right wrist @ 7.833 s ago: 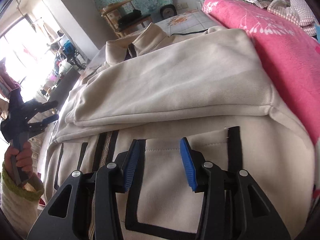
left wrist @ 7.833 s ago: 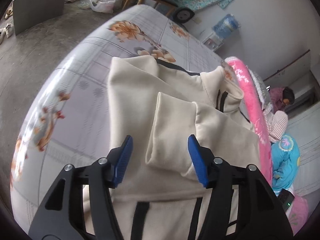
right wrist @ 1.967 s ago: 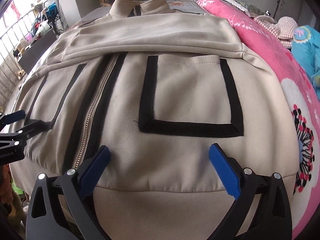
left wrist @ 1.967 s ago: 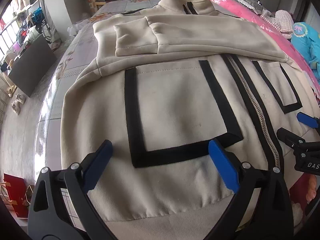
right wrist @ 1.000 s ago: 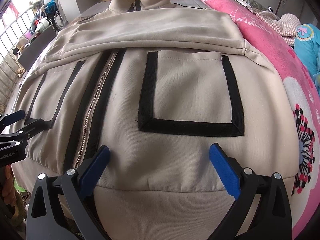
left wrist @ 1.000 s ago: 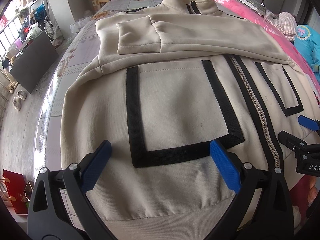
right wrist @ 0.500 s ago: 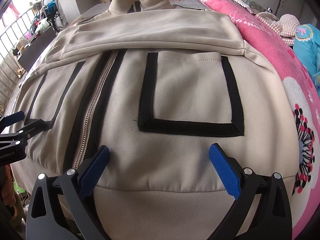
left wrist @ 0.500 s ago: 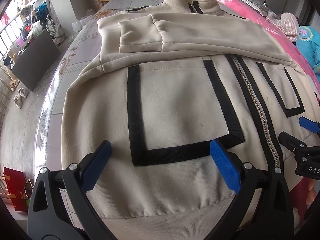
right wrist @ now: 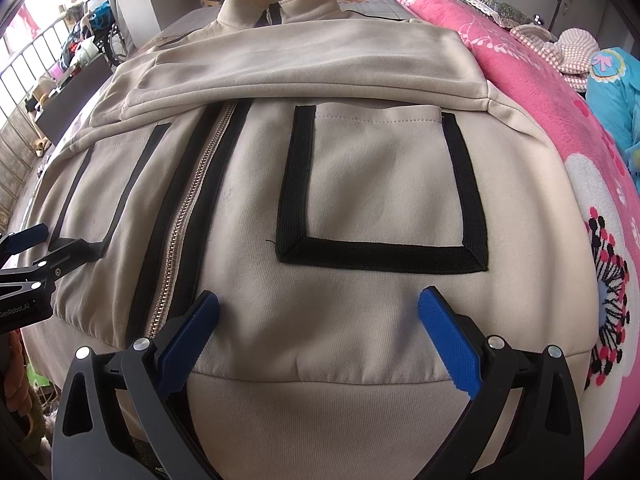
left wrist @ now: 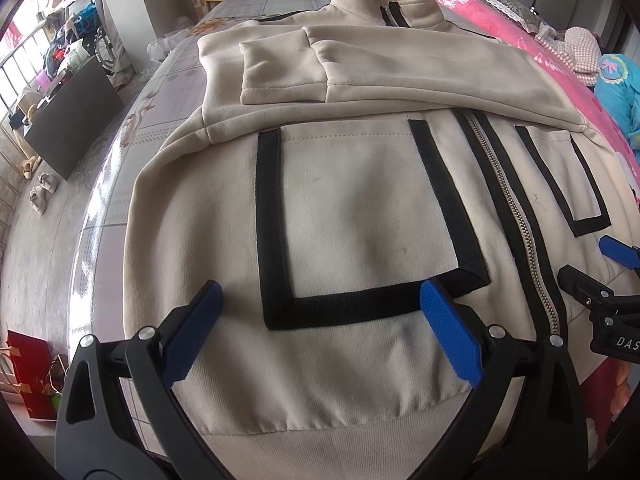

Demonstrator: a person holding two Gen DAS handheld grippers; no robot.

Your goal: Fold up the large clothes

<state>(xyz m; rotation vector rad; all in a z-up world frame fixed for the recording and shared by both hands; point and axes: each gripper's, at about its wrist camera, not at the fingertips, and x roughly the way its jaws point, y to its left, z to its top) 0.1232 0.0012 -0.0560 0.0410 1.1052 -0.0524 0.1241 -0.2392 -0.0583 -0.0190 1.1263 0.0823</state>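
Blue pads on both grippers, and both are spread wide with nothing between them. Left gripper (left wrist: 320,332) hangs over the hem band at 6 o'clock of its own view, one pad either side of the left pocket's bottom corner area, not pinching any cloth that I can see. Right gripper (right wrist: 318,332) is the same deal over the other half: jaws released, pads apart, hovering low over the fabric just below the right pocket (right wrist: 384,192).

Jacket (left wrist: 360,208) is cream with black trim, lying flat and front-up on the bed (left wrist: 160,92), collar away at 12 o'clock, hem nearest the grippers. Zip (left wrist: 508,200) runs down the middle, closed as far as I can tell; in the left view it sits at about 3 o'clock, in the right view at about 9 o'clock. Both sleeves are already folded across the chest, with one cuff (left wrist: 280,68) lying on top around 11 o'clock in the left view.

Each gripper shows up at the edge of the other's view, so they're side by side along the hem.

Pink blanket (right wrist: 540,92) runs along the jacket's edge at 2 to 4 o'clock in the right view, touching it. Floor and a dark cabinet (left wrist: 68,120) sit off at 9 to 10 o'clock in the left view.
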